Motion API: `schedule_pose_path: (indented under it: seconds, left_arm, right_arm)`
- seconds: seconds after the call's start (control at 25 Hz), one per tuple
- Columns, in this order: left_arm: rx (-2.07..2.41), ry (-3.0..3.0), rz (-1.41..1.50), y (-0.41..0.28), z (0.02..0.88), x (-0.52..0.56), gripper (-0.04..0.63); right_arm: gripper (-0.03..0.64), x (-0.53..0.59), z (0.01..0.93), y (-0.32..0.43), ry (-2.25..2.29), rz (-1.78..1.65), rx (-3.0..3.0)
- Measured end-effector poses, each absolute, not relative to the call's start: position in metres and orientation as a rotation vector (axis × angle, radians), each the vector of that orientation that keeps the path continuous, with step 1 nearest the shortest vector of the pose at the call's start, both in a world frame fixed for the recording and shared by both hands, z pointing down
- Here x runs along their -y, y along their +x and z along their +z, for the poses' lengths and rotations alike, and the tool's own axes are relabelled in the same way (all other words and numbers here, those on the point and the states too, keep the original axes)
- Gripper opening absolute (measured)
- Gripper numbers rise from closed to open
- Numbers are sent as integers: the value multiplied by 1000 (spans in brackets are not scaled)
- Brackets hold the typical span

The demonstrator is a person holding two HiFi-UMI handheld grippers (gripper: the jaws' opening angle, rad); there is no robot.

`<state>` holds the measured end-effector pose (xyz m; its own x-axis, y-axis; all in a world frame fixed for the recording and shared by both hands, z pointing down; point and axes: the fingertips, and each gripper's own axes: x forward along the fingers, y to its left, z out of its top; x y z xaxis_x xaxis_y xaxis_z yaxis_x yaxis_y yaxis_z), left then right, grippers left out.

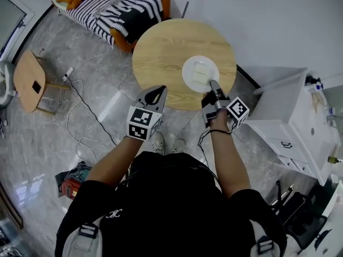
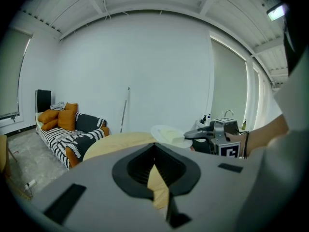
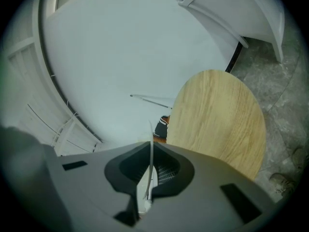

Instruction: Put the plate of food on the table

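A white plate (image 1: 199, 73) carrying pale slices of food (image 1: 202, 75) is over the right side of the round wooden table (image 1: 161, 52). My right gripper (image 1: 213, 85) is shut on the plate's near rim. In the right gripper view that rim (image 3: 150, 139) runs edge-on between the jaws, with the table (image 3: 217, 115) to the right. The left gripper view shows the plate (image 2: 166, 132) level with the tabletop (image 2: 120, 141); whether it touches, I cannot tell. My left gripper (image 1: 157, 94) hovers at the table's near edge, shut and empty.
A striped sofa (image 1: 118, 9) with orange cushions stands behind the table. A white cabinet (image 1: 289, 116) is close on the right. To the left are a small wooden stool (image 1: 29, 79) and cables (image 1: 80, 106) on the floor.
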<state>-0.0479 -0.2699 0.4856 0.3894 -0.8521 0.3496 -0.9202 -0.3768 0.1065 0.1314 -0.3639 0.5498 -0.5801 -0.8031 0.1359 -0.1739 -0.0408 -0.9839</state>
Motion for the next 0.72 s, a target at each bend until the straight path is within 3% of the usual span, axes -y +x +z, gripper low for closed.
schedule_pose_path:
  seconds: [0.72]
  left_arm:
    - [1601,2232,348,-93,516,279,8]
  right_arm:
    - [18,442,621,96,-1006,-1694,-1808]
